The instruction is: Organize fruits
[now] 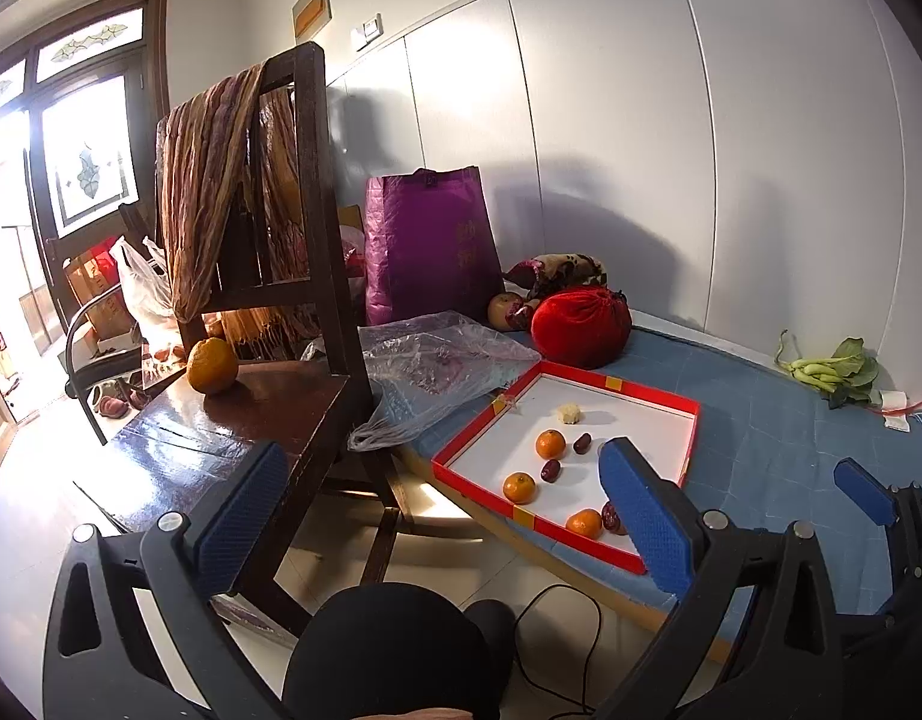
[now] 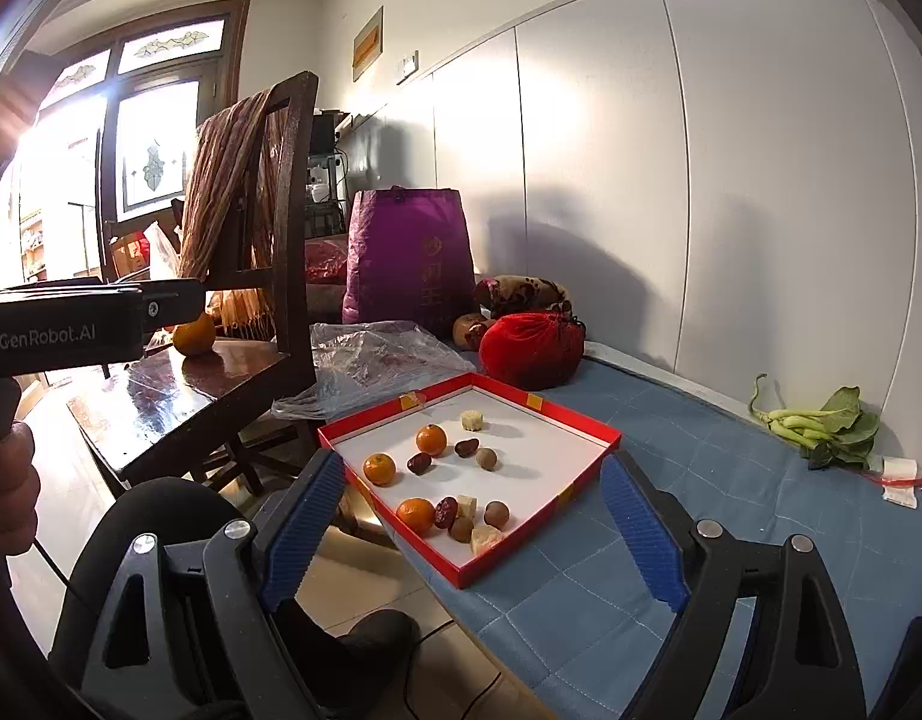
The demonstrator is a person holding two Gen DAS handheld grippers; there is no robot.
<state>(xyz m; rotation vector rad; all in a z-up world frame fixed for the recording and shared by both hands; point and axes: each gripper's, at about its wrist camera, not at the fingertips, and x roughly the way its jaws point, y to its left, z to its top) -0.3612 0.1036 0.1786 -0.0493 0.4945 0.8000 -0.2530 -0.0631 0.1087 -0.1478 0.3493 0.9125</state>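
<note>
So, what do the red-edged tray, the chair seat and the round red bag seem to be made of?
Red-edged tray: probably cardboard, matte white inside, thin folded walls with yellow tape patches.
Chair seat: dark wood with a glossy varnish; it mirrors the window light and the large orange on it.
Round red bag: looks like velvet, soft sheen, gathered by a drawstring.

Blown-out daylight from the glass door (image 1: 71, 180) at left, long wall shadows, fisheye-bent edges.
</note>
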